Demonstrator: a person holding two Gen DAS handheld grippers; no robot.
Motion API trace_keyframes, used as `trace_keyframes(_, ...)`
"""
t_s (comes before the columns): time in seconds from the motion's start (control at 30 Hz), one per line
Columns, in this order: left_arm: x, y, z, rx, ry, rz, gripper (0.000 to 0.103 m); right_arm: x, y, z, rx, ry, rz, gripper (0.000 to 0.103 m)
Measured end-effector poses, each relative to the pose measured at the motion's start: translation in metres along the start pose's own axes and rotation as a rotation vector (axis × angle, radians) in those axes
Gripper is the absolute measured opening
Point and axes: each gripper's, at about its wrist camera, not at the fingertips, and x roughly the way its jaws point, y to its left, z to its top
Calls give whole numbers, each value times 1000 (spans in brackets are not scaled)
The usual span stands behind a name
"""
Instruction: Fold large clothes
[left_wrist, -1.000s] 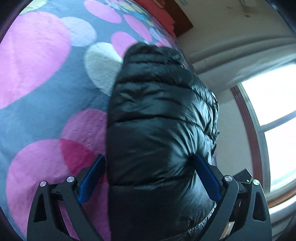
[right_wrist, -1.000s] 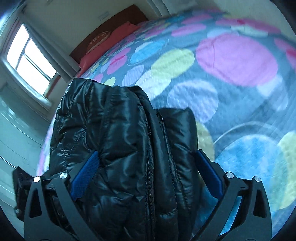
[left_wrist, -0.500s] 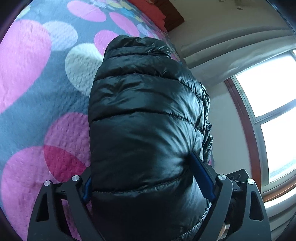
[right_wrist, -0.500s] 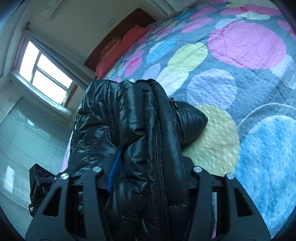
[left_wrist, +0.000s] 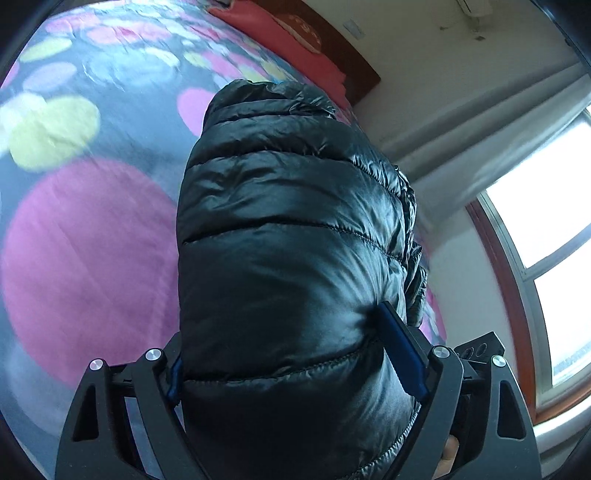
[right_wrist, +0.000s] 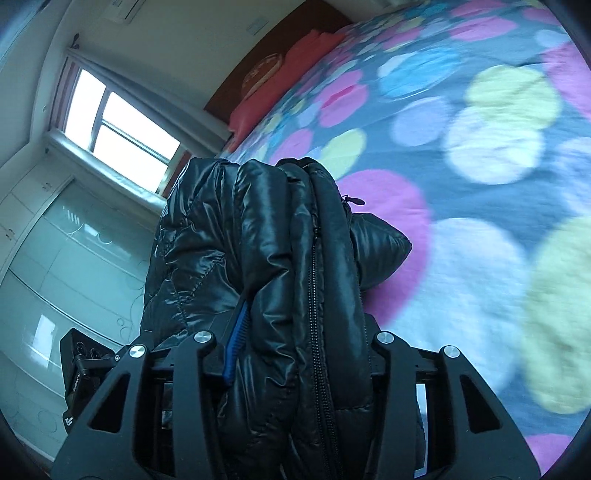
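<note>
Gripping the folded black puffer jacket (left_wrist: 288, 258) above the dotted bed (left_wrist: 81, 251), the left claw (left_wrist: 291, 350) pinches the quilted bulk and the right claw (right_wrist: 295, 328), its jaws just closing, clamps the zipper edge; light, soft, slippery shell, so grasp thick layered folds

**Glossy quilting against matt cloth**

The black quilted puffer jacket (left_wrist: 288, 229) is slick, shiny synthetic cloth, stitched in padded bands; a toothed zip (right_wrist: 316, 325) runs down it between the right tool's fingers. Both tools are matt black plastic with bright metal screw heads (left_wrist: 440, 351) and blue pads (left_wrist: 400, 354). Beyond them, the dotted grey bedspread (left_wrist: 92, 236) looks like soft, dimpled matt cloth.
</note>
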Motion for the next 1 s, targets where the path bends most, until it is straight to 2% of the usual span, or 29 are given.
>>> trace_keyframes(0.17, -1, 23, 20, -5, -19, 42, 84, 35, 14, -4, 4, 31, 17, 43)
trace_keyframes(0.3, 13, 36, 19, -35, -6, 54, 84, 51, 12, -6, -10, 40, -6, 43)
trace_keyframes(0.37, 6, 54, 18, -43, -7, 62, 84, 51, 10, -8, -18, 41, -13, 44)
trace_keyframes(0.53, 13, 59, 17, -19, -17, 94, 85, 60, 10, -8, -28, 40, -20, 45)
trace_keyframes(0.6, 17, 57, 26, -17, -17, 99, 85, 61, 8, -11, -21, 39, -15, 45)
trace_keyframes(0.8, 11, 64, 20, -17, -21, 91, 86, 64, 10, -12, -13, 39, -16, 47)
trace_keyframes(1.0, -1, 69, 18, -43, 1, 51, 87, 60, 12, -4, -24, 48, -37, 62)
